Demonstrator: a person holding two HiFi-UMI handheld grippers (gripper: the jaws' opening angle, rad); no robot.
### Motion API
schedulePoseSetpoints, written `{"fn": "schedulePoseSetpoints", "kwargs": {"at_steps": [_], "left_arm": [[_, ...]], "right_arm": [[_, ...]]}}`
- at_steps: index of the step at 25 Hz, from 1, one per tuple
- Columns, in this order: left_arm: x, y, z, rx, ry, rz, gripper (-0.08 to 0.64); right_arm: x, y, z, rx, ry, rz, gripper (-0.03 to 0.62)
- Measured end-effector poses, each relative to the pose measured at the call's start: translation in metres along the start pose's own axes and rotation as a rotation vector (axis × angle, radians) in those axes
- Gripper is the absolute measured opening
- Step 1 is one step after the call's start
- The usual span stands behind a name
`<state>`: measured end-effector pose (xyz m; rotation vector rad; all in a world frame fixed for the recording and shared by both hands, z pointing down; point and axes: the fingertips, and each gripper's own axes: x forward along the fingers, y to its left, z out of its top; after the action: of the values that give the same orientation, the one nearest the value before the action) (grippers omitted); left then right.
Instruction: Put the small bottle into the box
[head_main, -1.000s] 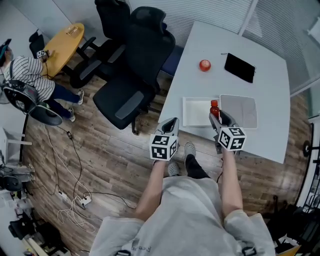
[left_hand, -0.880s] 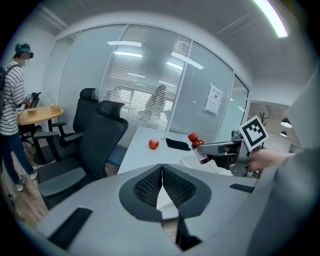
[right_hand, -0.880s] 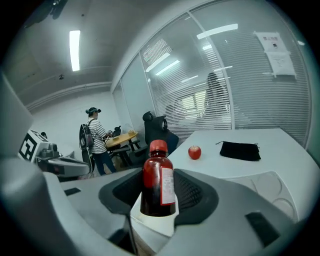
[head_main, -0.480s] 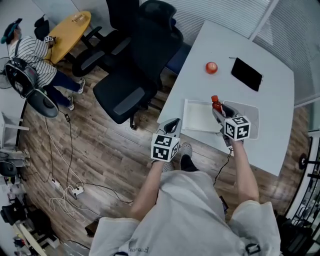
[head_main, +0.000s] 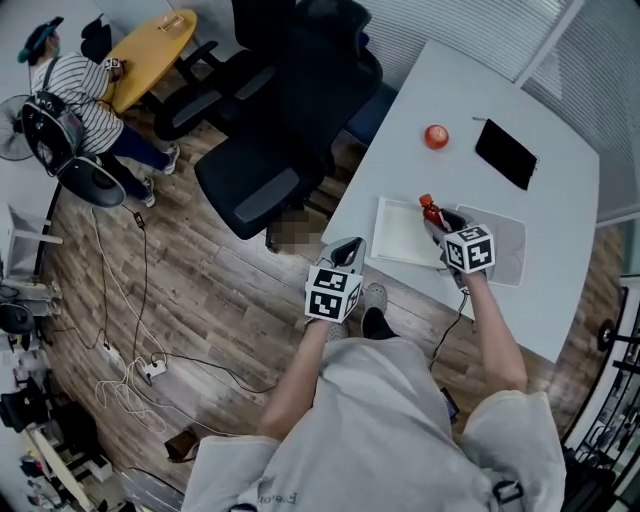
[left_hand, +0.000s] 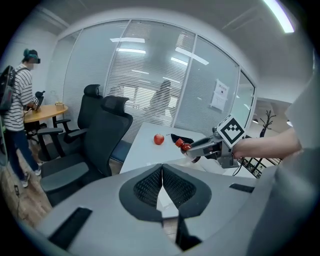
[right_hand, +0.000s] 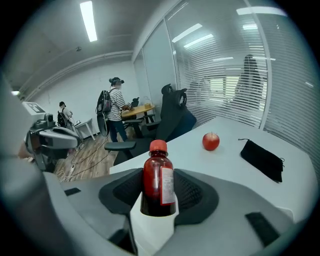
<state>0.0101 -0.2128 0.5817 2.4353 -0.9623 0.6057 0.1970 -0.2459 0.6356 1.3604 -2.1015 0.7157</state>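
Note:
A small bottle (right_hand: 158, 177) of dark red liquid with a red cap stands upright between the jaws of my right gripper (right_hand: 159, 192), which is shut on it. In the head view the bottle (head_main: 430, 211) and right gripper (head_main: 437, 224) hang over the right edge of a shallow white box (head_main: 396, 228) near the table's front edge. My left gripper (head_main: 343, 262) is off the table in front of the box, jaws shut and empty (left_hand: 162, 181). The left gripper view also catches the held bottle (left_hand: 183, 145).
A clear lid or tray (head_main: 505, 250) lies to the right of the box. A red apple (head_main: 436, 137) and a black pouch (head_main: 505, 153) lie farther back on the white table (head_main: 560, 230). Black office chairs (head_main: 285, 120) stand left of the table. A person (head_main: 70, 100) stands far left.
The right gripper has drawn forward a little over the box edge with the bottle still in it. The left gripper has stayed where it was. The head view has shifted slightly.

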Motion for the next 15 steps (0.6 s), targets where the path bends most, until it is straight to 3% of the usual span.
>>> {"fn": "schedulePoseSetpoints", "kwargs": {"at_steps": [15], "left_arm": [[0.002, 0.001, -0.002, -0.008, 0.016, 0.015, 0.029]], "right_arm": [[0.038, 0.010, -0.039, -0.033, 0.166, 0.056, 0.201]]}}
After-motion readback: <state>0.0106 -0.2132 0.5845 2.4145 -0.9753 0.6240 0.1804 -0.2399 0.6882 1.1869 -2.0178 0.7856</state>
